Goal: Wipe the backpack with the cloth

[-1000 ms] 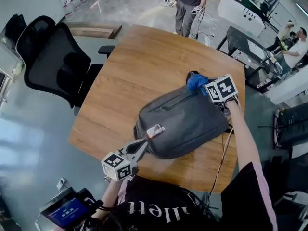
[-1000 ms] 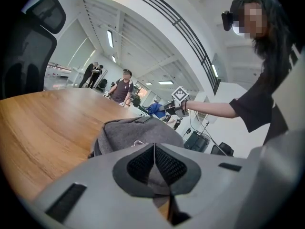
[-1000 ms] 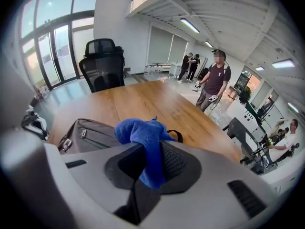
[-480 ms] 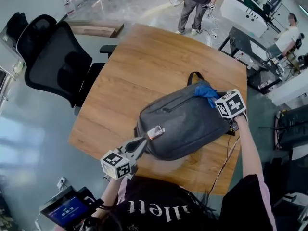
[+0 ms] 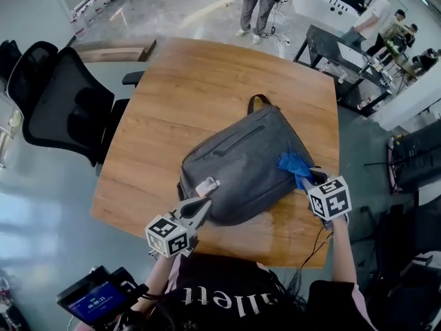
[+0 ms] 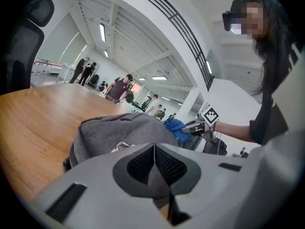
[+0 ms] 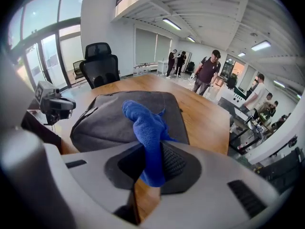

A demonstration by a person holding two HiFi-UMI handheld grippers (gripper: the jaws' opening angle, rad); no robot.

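A soft gray backpack (image 5: 238,167) lies flat on the wooden table (image 5: 186,95), close to the near edge. It looks lumpy and rounded, with a black loop (image 5: 256,101) at its far end. The right gripper (image 5: 308,179) squeezes a fuzzy blue cloth (image 5: 295,165), which touches the backpack's right side. The left gripper (image 5: 203,204) has its jaws pressed together, pinching a bit of the backpack at its near left corner.
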